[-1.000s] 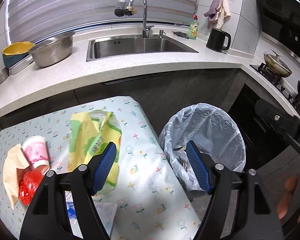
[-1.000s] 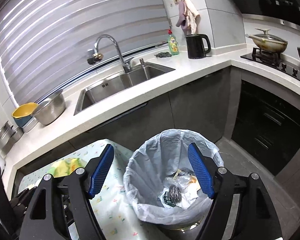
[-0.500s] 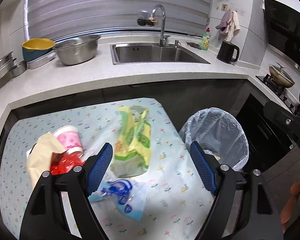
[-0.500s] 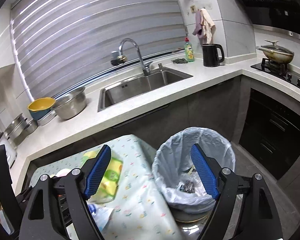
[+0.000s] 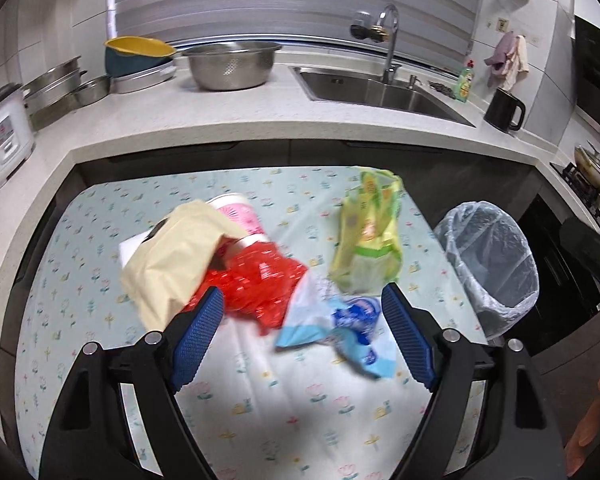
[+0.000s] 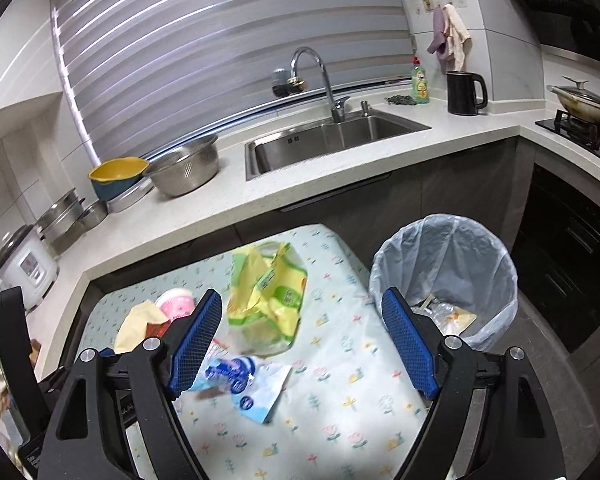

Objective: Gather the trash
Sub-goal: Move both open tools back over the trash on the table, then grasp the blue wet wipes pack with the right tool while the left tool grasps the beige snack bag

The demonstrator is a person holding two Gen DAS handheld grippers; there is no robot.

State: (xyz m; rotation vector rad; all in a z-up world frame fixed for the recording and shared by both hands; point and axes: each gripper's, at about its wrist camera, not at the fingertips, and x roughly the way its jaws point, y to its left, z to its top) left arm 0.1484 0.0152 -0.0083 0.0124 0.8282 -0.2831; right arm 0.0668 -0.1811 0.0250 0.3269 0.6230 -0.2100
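**Blue-padded jaws apart over the litter**

Plastic and paper rubbish lies on the flowered tablecloth [image 5: 80, 288], and the lined bin [image 6: 444, 280] stands just beside the table. Both the left gripper [image 5: 302, 334] and right gripper [image 6: 302, 338] are spread wide, empty. Best to take one piece squarely, then lift clear.

Count: one yellow-green bag [image 5: 370, 236], one red wrapper [image 5: 260, 284], one blue-white packet [image 5: 332, 324], one pink cup [image 5: 240, 216], one beige paper bag [image 5: 172, 256].

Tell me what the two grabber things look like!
Each hand-held gripper, left and right, is a black plastic frame that forks into two angled arms with round silver bolts. The fingers carry long bright blue pads with a fine grid texture. No cables, sleeves or clear markings show.
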